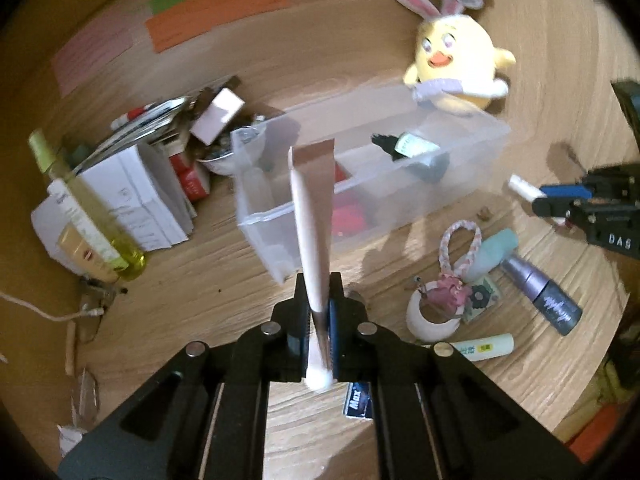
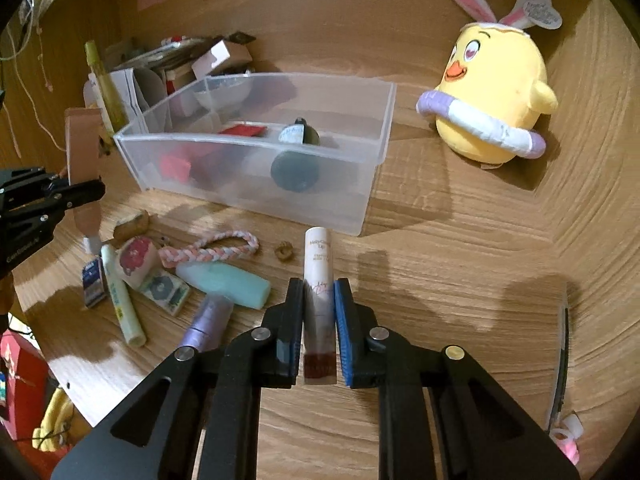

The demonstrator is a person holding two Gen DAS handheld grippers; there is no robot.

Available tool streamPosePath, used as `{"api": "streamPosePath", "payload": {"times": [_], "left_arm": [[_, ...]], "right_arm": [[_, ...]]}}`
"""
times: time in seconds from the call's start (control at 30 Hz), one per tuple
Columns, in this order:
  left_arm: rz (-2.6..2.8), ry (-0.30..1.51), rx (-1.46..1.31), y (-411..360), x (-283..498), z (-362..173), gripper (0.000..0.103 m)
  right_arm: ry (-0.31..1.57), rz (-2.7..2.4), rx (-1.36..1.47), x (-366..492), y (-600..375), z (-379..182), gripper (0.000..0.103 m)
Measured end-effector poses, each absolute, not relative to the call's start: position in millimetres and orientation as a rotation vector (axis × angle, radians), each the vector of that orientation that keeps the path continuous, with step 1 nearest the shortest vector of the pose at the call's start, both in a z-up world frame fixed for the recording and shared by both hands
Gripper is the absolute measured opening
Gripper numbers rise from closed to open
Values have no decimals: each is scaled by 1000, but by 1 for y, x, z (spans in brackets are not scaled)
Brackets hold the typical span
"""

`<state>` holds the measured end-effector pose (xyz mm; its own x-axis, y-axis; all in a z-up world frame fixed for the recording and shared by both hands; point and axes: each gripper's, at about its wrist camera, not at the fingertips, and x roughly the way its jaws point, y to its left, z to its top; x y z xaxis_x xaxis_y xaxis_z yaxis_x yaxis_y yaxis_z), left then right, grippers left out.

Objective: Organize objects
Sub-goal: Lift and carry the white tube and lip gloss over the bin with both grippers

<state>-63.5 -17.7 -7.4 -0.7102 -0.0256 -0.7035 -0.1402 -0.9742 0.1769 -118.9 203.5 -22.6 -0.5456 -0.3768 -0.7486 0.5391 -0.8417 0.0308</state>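
My left gripper (image 1: 318, 292) is shut on a long pinkish-brown squeeze tube (image 1: 312, 216) with a white cap, held above the desk in front of a clear plastic bin (image 1: 280, 216). The bin (image 2: 260, 196) holds a dark round bottle (image 2: 295, 168) and red items (image 2: 174, 168). My right gripper (image 2: 318, 300) is shut on a small white lip-tint tube (image 2: 318, 268) with a dark red end, just short of the bin. In the left wrist view the right gripper (image 1: 552, 200) is at the right edge. In the right wrist view the left gripper (image 2: 86, 192) is at the left with its tube (image 2: 82, 148).
Loose items lie on the wooden desk: a braided loop (image 2: 216, 250), a mint bottle (image 2: 228, 282), a purple tube (image 2: 206, 322), a pale green stick (image 2: 120, 300), a small box (image 2: 91, 280). A yellow chick plush (image 2: 494, 88) stands at the back right. Papers and bottles (image 1: 120, 184) pile at the back left.
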Motion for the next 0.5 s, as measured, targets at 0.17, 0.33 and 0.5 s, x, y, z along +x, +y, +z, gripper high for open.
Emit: {"api": "streamPosePath", "payload": {"times": [0.17,0.33,0.5], "left_arm": [[2867,202,-1134,-33,-57,8,7],[2896,101,-1090,-42,-54,25,7],[2907,19,-1037,-46,-54,40,7]], "right_arm": [[244,-2380,1032,-116,203,-10,14],[208,-2393,983,-116,202,5,14],[191,-2399,933,-116,195,18,14]]}}
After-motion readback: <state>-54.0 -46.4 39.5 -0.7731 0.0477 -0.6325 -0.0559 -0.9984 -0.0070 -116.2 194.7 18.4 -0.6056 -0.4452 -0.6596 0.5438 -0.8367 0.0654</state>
